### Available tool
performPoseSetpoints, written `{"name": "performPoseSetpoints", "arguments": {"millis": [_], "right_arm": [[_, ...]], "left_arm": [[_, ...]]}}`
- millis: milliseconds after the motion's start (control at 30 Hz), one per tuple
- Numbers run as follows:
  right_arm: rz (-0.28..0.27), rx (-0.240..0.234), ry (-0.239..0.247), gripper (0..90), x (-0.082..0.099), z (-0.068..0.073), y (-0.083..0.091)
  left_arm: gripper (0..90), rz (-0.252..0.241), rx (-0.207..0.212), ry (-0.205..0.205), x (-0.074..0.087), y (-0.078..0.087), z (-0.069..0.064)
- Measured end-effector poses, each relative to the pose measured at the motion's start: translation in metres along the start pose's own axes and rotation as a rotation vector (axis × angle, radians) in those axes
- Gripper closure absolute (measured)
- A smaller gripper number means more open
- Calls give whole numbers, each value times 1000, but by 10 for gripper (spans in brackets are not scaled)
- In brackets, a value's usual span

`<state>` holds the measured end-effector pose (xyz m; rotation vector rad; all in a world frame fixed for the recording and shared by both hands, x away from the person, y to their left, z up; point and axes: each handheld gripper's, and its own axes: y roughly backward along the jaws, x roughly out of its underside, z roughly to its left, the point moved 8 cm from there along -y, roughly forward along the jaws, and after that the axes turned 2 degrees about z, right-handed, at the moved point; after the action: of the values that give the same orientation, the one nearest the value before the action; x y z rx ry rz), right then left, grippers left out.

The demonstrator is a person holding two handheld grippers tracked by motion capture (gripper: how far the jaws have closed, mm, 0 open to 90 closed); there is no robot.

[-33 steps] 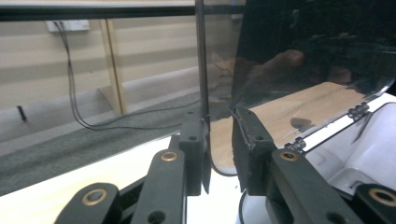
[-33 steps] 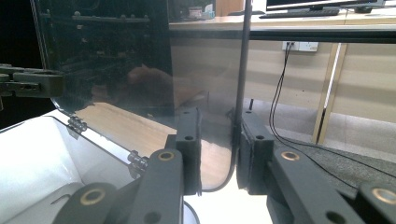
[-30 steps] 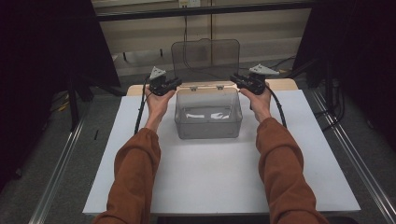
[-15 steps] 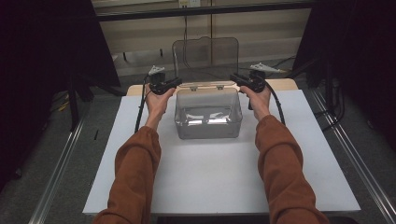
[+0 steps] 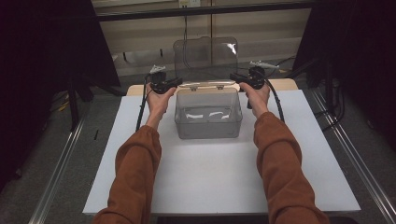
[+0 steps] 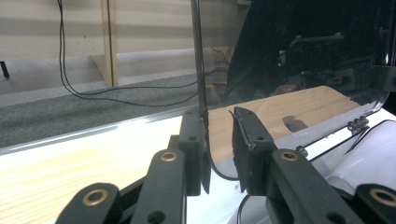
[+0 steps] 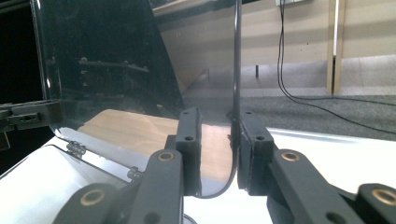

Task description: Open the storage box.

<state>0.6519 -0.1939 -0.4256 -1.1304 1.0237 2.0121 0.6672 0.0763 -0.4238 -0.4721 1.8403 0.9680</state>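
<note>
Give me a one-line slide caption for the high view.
Two hand-held grippers, left and right, flank the upright clear hinged lid of a transparent plastic box on a white table.

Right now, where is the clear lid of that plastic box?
In the high view the lid stands upright behind the clear box, at the table's far middle, between the left gripper and right gripper.

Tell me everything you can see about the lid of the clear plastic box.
The lid is a clear, smoke-tinted plastic panel with rounded corners, hinged along the far rim of the box. It stands open, roughly upright. The left gripper and right gripper each straddle a side edge near its bottom corners, jaws apart with the edge against one jaw.
</note>
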Motion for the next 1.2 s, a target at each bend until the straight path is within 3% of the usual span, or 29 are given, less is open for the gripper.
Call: {"name": "performPoseSetpoints", "arguments": {"millis": [367, 1200], "right_arm": [[52, 58, -11, 709, -2, 1, -3], [80, 50, -38, 691, 1, -2, -6]], "left_arm": [[713, 5, -12, 9, 1, -3, 0], [669, 93, -22, 20, 0, -8, 0]]}}
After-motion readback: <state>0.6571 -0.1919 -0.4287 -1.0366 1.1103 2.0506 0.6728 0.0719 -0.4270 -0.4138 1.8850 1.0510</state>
